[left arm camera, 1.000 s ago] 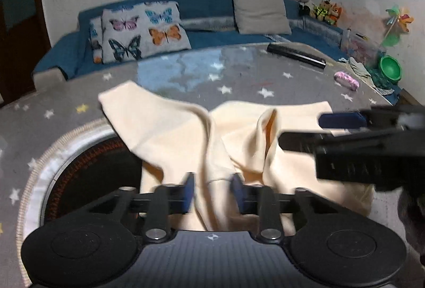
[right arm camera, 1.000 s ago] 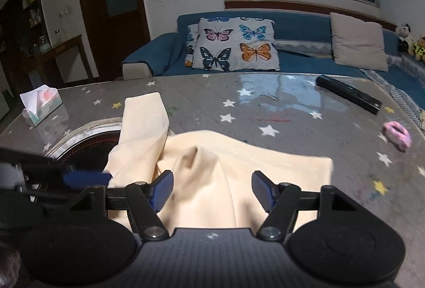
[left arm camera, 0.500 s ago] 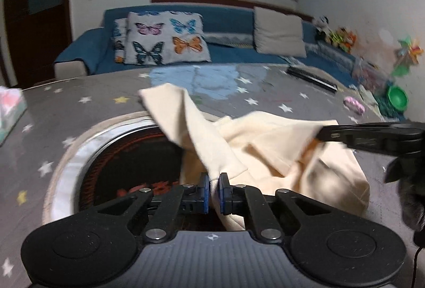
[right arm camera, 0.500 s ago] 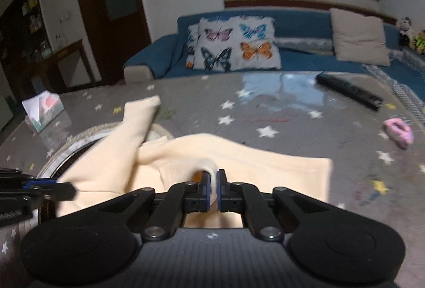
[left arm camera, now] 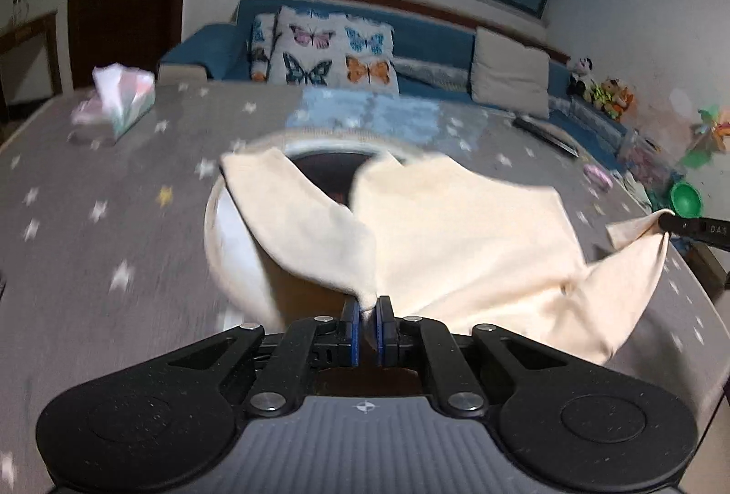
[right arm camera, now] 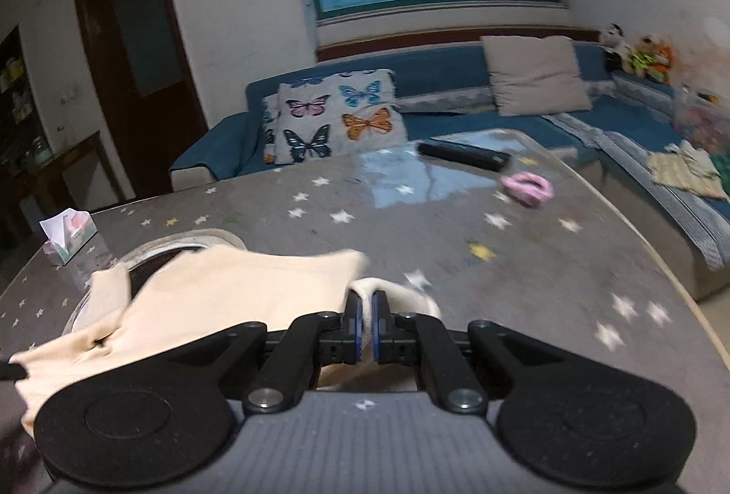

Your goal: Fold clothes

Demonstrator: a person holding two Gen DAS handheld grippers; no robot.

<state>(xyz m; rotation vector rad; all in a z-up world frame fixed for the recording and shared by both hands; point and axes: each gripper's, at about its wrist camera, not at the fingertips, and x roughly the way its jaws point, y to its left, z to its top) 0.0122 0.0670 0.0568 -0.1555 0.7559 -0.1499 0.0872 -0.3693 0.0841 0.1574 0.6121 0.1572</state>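
Clearly both tongs are clenched on cloth. Low in the left wrist view, the left gripper point(left arm camera: 368, 311) pinches a bunched point of the cream garment point(left arm camera: 456, 238), its blue pads pressed together with a fold of fabric squeezed between them. Low in the right wrist view, the right gripper point(right arm camera: 365, 311) bites another edge of the same garment point(right arm camera: 237, 288), where a rolled hem loops over the pads.

The garment fills the middle of the left view, draped partly over a round dark opening point(left arm camera: 328, 170) in the star-print table point(left arm camera: 114, 220) and sagging between the two grips. At the right edge of that view the other gripper's dark finger holds a corner out sideways, so the cloth looks pulled wide between the two holds. That spread is probably the point: gripping two separate edges and drawing them apart should open the crumpled piece so it can be laid flat before any fold. Both views are motion-blurred, so I cannot tell which parts of the garment are gripped.

A tissue box point(left arm camera: 123, 101) sits in the upper left of the left view, well apart from the cloth. A remote point(right arm camera: 463, 155) and a pink thing point(right arm camera: 529, 188) lie toward the upper right of the right view, also away from the cloth.

Folding proper seems not yet begun.
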